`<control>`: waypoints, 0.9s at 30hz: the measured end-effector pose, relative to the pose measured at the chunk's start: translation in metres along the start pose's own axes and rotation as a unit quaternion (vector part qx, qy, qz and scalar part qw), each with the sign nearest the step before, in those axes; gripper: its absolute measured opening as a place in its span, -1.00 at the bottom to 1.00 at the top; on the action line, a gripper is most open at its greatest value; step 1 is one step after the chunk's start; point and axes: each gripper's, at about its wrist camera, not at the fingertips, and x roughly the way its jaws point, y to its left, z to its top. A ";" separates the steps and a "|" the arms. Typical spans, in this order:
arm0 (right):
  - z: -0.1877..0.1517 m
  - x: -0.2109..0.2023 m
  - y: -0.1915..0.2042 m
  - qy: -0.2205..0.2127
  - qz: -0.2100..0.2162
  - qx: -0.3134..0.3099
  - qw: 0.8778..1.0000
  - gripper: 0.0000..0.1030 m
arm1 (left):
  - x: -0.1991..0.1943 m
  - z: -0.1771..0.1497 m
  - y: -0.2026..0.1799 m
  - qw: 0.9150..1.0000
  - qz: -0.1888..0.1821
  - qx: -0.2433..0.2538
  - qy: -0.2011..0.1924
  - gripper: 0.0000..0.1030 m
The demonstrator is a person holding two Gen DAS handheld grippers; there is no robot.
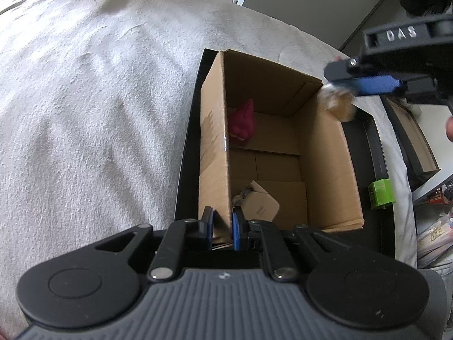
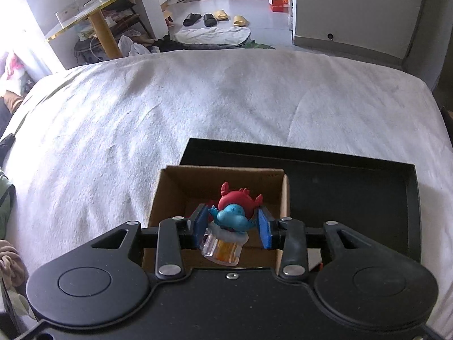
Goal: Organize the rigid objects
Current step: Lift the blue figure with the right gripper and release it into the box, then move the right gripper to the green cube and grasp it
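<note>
An open cardboard box (image 1: 325, 153) stands inside a black tray (image 1: 376, 141) on a white bed. My left gripper (image 1: 222, 228) is shut on the box's near left wall. Inside the box lie a dark red toy (image 1: 242, 124) and a small tan carton (image 1: 259, 205). My right gripper (image 2: 232, 228) hangs above the box (image 2: 170, 187); its pads (image 2: 264, 229) stand apart around a blue and red figurine on a clear mug base (image 2: 230, 226), and the mug base tilts below the pads. In the left wrist view the right gripper (image 1: 365, 80) is over the box's far right corner.
A green box (image 1: 380, 194) lies in the tray right of the cardboard box. The white blanket (image 2: 198, 99) spreads left and ahead. Beyond the bed's far edge are slippers (image 2: 215, 18), a yellow table (image 2: 93, 14) and floor clutter. A shelf (image 1: 424, 153) stands at the right.
</note>
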 end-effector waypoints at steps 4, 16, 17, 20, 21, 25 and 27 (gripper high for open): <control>0.002 -0.001 0.001 -0.005 0.000 -0.004 1.000 -0.06 | 0.000 0.000 0.000 1.000 0.000 0.000 -0.001 -0.77; -0.017 -0.023 -0.037 -0.017 -0.011 0.020 1.000 0.47 | 0.001 0.000 0.001 1.000 0.000 -0.005 -0.001 -0.77; -0.019 -0.025 -0.042 -0.017 -0.011 0.025 0.999 0.51 | 0.001 0.000 0.001 1.000 0.001 -0.005 0.000 -0.77; -0.024 -0.030 -0.055 -0.017 -0.012 0.041 0.999 0.65 | 0.001 0.000 0.001 1.000 0.001 -0.005 -0.001 -0.77; -0.026 -0.032 -0.059 -0.016 -0.015 0.046 0.999 0.67 | 0.001 0.000 0.001 1.000 0.000 -0.005 0.000 -0.77; -0.034 -0.034 -0.072 -0.012 -0.018 0.058 0.998 0.67 | 0.001 0.000 0.001 1.000 0.002 -0.005 0.000 -0.77; -0.038 -0.035 -0.078 -0.011 -0.024 0.060 0.998 0.70 | 0.001 0.000 0.001 1.000 0.003 -0.004 0.000 -0.77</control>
